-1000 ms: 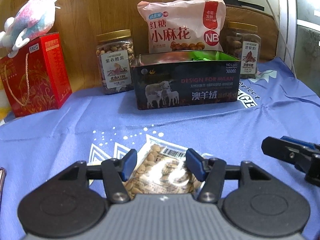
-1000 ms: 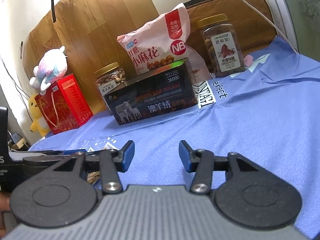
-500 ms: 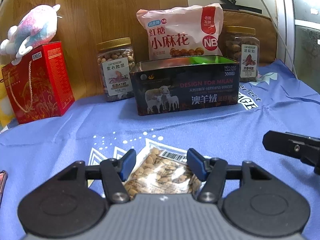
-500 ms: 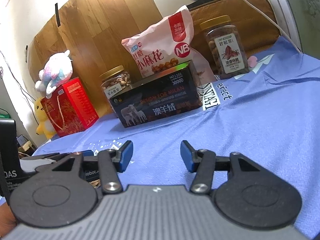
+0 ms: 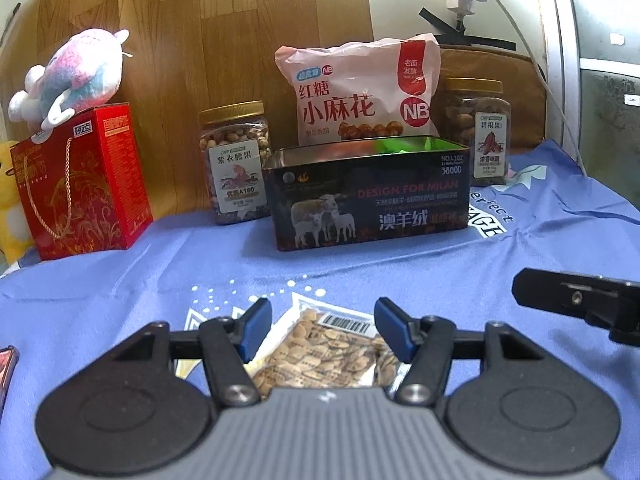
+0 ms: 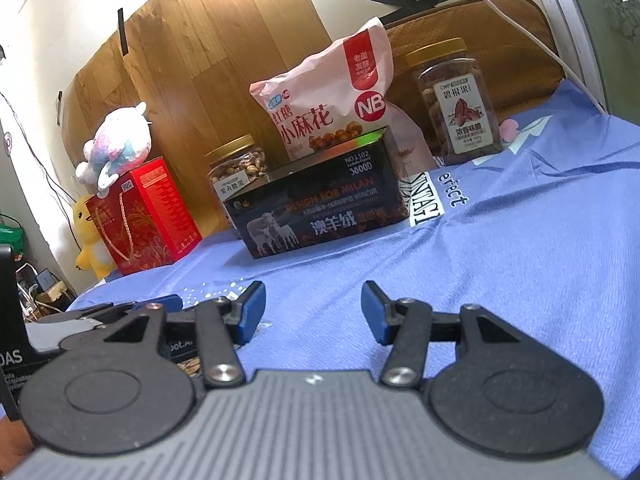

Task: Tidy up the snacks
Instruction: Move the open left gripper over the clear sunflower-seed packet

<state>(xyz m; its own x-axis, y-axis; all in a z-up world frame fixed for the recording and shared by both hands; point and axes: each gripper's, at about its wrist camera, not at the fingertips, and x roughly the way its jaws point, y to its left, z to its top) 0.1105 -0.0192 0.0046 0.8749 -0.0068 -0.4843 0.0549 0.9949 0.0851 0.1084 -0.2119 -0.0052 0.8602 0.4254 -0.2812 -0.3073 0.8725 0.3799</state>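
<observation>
A flat, clear plastic packet of pale seeds with a white barcode label (image 5: 320, 356) is seen lying on the blue printed cloth (image 5: 400, 272) at the near edge of the scene, directly beneath the left gripper (image 5: 318, 330). The blue pads of that gripper are held apart on either side of the packet and no pressing on it can be made out, so the packet is judged not yet gripped. The right gripper (image 6: 312, 312) is likewise held open, with only bare cloth between its pads, just to the right of the left one. The open, dark rectangular tin printed with sheep (image 5: 368, 196), judged to be the destination, stands farther back at the centre, with something green showing inside. Several failures are thought possible. The thin, slick packet could be pinched together with a fold of the loose cloth, so that the cloth is dragged along. If only an edge is caught, the packet could slip free on the way. A low carry could bring it against the near wall of the tin, and the tin could be pushed back into the pink snack bag (image 5: 360, 92) and the gold-lidded clear jars (image 5: 236, 160) close behind it.
</observation>
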